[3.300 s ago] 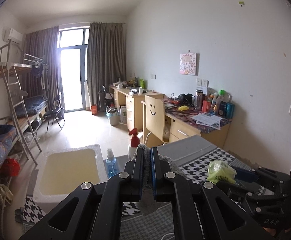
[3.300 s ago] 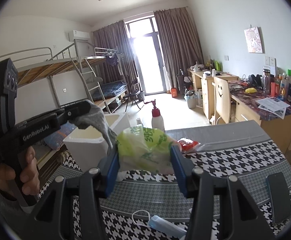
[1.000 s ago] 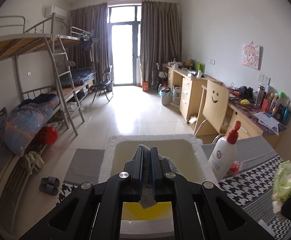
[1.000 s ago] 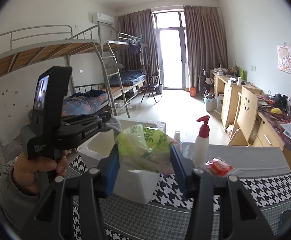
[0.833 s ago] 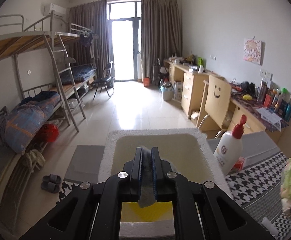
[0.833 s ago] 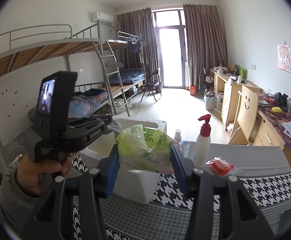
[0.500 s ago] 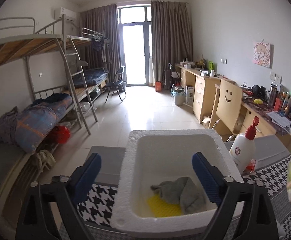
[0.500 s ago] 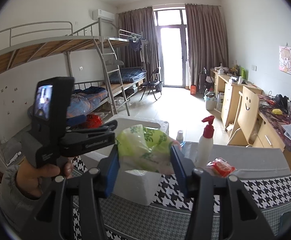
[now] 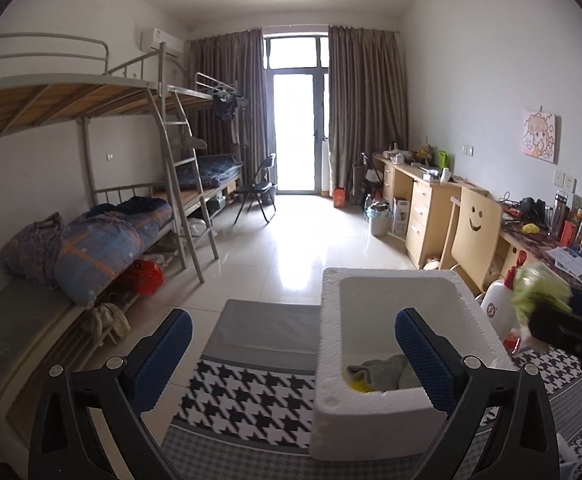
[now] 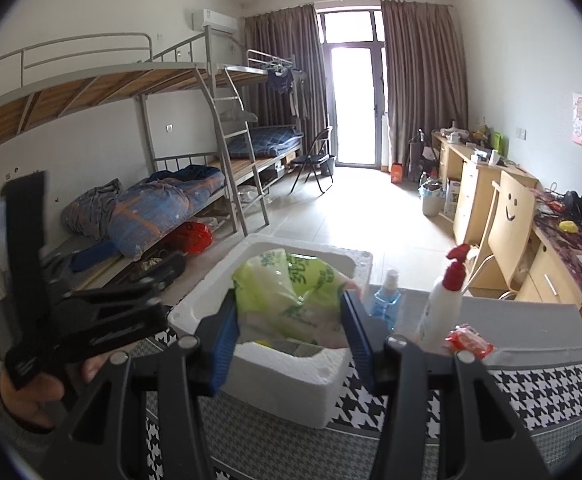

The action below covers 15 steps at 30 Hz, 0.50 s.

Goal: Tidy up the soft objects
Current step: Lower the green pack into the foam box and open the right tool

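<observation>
A white foam box (image 9: 391, 428) stands on the houndstooth table. A grey cloth (image 9: 383, 372) lies inside it on something yellow. My left gripper (image 9: 293, 344) is open and empty, just left of and above the box; it also shows in the right wrist view (image 10: 103, 304). My right gripper (image 10: 291, 320) is shut on a soft green-and-white plastic pack (image 10: 291, 296) and holds it over the box (image 10: 291, 380). The pack also shows blurred in the left wrist view (image 9: 539, 288).
A white pump bottle with a red top (image 10: 443, 304), a small blue spray bottle (image 10: 387, 300) and a red packet (image 10: 469, 342) stand right of the box. Bunk beds (image 9: 103, 216) stand on the left, desks and a chair (image 9: 475, 228) on the right.
My left gripper opened and dropped the grey cloth into the foam box, then drew left. My right gripper carried the green pack over the box.
</observation>
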Tool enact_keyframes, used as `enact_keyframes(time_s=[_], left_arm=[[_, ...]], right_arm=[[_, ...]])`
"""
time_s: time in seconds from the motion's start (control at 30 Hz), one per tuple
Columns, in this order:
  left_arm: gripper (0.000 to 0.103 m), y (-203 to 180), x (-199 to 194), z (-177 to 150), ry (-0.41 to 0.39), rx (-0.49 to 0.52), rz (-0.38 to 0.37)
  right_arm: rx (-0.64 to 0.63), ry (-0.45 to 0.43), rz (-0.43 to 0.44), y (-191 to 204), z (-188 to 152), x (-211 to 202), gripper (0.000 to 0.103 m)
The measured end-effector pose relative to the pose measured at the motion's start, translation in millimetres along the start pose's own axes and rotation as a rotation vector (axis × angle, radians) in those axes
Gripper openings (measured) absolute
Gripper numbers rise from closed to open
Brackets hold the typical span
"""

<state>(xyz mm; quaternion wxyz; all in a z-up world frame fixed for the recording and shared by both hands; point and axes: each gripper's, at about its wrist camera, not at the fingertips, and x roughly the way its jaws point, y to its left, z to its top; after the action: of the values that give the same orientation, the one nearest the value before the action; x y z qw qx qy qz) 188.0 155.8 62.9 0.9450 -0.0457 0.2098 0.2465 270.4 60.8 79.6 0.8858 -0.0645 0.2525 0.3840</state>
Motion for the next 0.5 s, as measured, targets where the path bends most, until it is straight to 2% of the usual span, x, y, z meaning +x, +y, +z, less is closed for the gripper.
enact_keyframes(time_s=[0.5], left_arm=[[0.102, 29, -7, -16, 0.019, -0.02, 0.013]], right_arm=[[0.01, 0.072, -0.005, 2, 5, 38, 0.055]])
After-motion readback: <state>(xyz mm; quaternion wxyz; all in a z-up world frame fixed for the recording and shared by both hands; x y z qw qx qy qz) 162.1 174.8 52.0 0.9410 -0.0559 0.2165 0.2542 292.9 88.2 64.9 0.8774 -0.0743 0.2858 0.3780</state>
